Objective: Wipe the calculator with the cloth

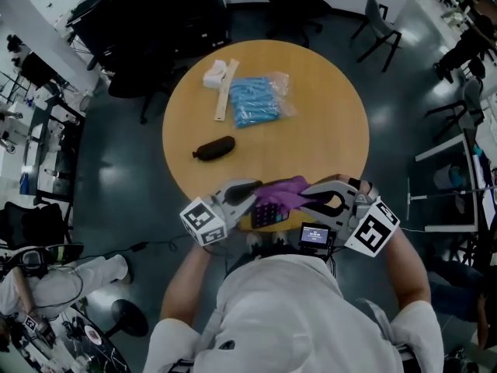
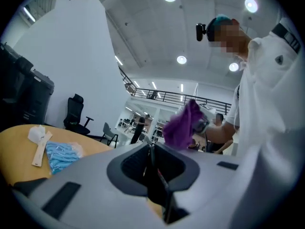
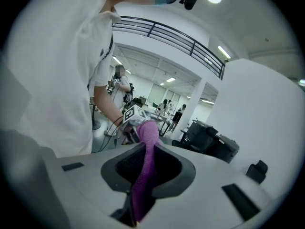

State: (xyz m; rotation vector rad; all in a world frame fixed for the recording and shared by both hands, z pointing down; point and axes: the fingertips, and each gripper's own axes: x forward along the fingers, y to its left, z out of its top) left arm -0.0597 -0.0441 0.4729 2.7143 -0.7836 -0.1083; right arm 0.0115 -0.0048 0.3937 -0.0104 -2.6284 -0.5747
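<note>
Calculator (image 1: 269, 215) keys-up, long axis crosswise, beneath cloth (image 1: 281, 192).

bare tabletop (image 1: 326, 142) between black pouch (image 1: 213, 148) and calculator (image 1: 269, 214)

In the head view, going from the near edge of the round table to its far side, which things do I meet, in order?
Calculator → black pouch → blue packet

Round wooden table (image 1: 314, 142) here. On it there's a black pouch (image 1: 213, 148), a clear bag of blue stuff (image 1: 256, 101), a wooden stick (image 1: 224, 92) and a white wad (image 1: 213, 74).
</note>
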